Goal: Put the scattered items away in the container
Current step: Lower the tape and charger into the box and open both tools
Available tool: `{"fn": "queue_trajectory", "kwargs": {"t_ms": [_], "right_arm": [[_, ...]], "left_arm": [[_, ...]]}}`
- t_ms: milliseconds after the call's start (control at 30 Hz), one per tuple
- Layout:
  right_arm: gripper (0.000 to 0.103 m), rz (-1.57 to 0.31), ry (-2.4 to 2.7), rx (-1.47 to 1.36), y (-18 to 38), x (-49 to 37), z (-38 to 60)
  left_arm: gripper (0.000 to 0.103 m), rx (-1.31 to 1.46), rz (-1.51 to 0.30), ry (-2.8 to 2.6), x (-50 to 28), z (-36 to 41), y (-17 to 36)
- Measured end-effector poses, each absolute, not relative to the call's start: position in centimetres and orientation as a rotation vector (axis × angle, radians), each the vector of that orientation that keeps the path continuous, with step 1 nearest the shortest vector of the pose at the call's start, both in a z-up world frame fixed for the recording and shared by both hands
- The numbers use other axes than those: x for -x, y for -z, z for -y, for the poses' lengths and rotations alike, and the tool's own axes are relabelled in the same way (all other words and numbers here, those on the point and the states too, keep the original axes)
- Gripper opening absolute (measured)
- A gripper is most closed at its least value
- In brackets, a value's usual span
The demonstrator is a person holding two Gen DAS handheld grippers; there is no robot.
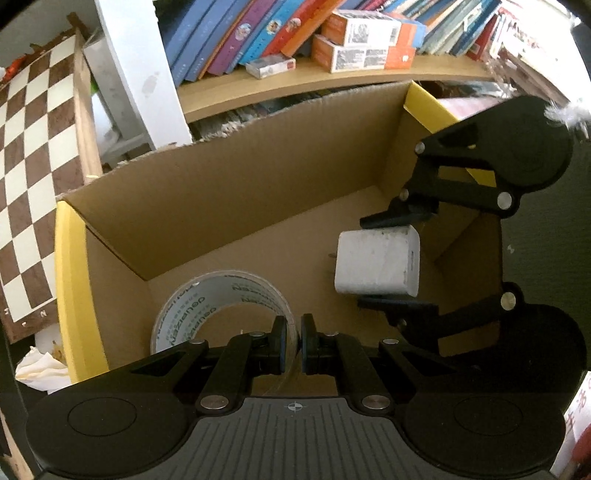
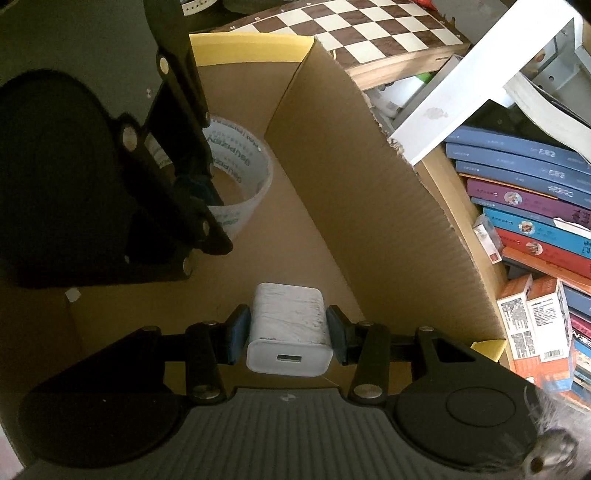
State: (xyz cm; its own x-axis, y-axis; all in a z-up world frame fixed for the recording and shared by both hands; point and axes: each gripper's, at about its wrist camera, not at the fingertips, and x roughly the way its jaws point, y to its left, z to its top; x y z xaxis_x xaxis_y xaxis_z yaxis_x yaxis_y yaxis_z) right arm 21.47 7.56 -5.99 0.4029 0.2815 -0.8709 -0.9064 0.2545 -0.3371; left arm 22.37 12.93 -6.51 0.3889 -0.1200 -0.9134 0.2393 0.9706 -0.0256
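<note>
Both grippers hang inside an open cardboard box (image 1: pixel 221 192) with yellow flaps. My left gripper (image 1: pixel 293 343) is shut on the rim of a clear tape roll (image 1: pixel 207 306), which sits low in the box near its left end. My right gripper (image 2: pixel 288 336) is shut on a white USB charger block (image 2: pixel 288 332), its port facing the camera. In the left wrist view that right gripper (image 1: pixel 397 260) comes in from the right with the charger (image 1: pixel 376 262) between its fingers, above the box floor. In the right wrist view the tape roll (image 2: pixel 240 173) shows partly behind the left gripper (image 2: pixel 192 184).
Behind the box (image 2: pixel 369 184) stands a wooden shelf (image 1: pixel 332 79) with leaning books (image 1: pixel 236 33) and orange-and-white cartons (image 1: pixel 365 40). A chessboard (image 1: pixel 33 166) leans to the left beside a white post (image 1: pixel 144 70). Crumpled paper (image 1: pixel 37 369) lies outside the box's left flap.
</note>
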Motion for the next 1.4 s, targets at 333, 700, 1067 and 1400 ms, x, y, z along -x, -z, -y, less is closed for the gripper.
{"fn": "queue_trajectory", "kwargs": {"t_ms": [333, 700, 1067, 1400], "right_arm": [[0.043, -0.788, -0.927, 0.997, 6.0, -21.1, -8.0], [0.043, -0.798, -0.927, 0.999, 5.7, -21.2, -8.5], [0.046, -0.794, -0.919, 0.99, 5.8, -21.4, -8.3], [0.059, -0.765, -0.89, 0.968, 5.3, -20.9, -7.8]], "left_arm": [[0.01, -0.125, -1.161, 0.238, -22.4, -12.8, 6.7], [0.012, -0.121, -1.152, 0.232, -22.5, -13.0, 6.8], [0.036, -0.132, -1.134, 0.218, -22.2, -13.0, 6.6], [0.053, -0.168, -1.073, 0.183, -21.4, -12.7, 6.2]]}}
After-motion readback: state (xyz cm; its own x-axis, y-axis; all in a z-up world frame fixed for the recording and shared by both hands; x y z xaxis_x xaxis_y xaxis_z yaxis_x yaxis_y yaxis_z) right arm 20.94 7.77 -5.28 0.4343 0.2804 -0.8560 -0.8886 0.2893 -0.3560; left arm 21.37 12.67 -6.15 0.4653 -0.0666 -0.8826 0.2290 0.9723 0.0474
